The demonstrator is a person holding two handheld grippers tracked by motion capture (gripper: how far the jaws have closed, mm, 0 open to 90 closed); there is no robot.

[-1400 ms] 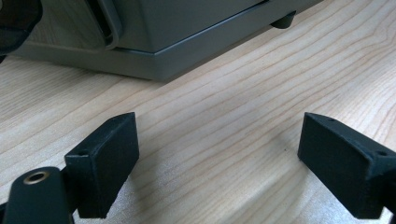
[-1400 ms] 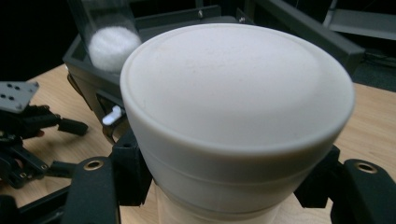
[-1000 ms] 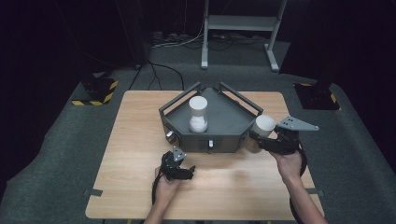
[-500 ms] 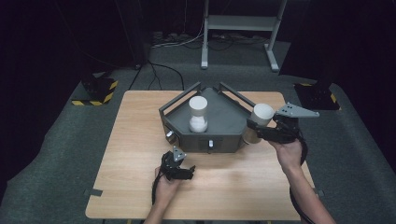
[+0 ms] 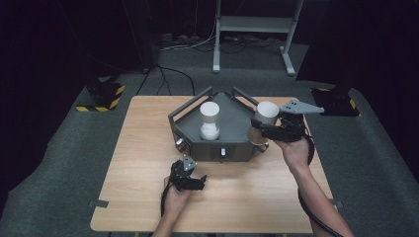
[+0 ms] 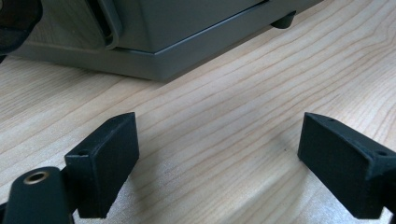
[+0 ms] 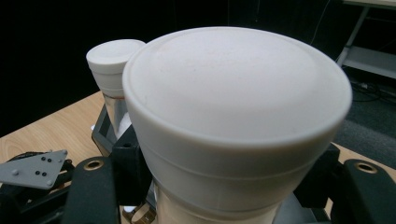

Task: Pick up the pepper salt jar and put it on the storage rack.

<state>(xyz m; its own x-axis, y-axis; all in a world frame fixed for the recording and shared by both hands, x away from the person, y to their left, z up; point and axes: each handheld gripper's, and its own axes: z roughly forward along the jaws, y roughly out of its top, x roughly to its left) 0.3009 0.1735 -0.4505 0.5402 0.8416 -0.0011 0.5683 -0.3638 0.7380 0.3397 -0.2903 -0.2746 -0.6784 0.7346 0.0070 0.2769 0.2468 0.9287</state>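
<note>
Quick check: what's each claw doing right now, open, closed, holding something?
Left claw: open, nothing between its jaws, low over the wooden table.
Right claw: shut on the white-capped jar, held at the grey tray's right edge.

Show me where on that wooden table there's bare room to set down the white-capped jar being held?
Bare wood lies left of the grey tray, and along the near edge between the left gripper and the forearm holding the jar. It is crowded inside the tray, around the second jar.
</note>
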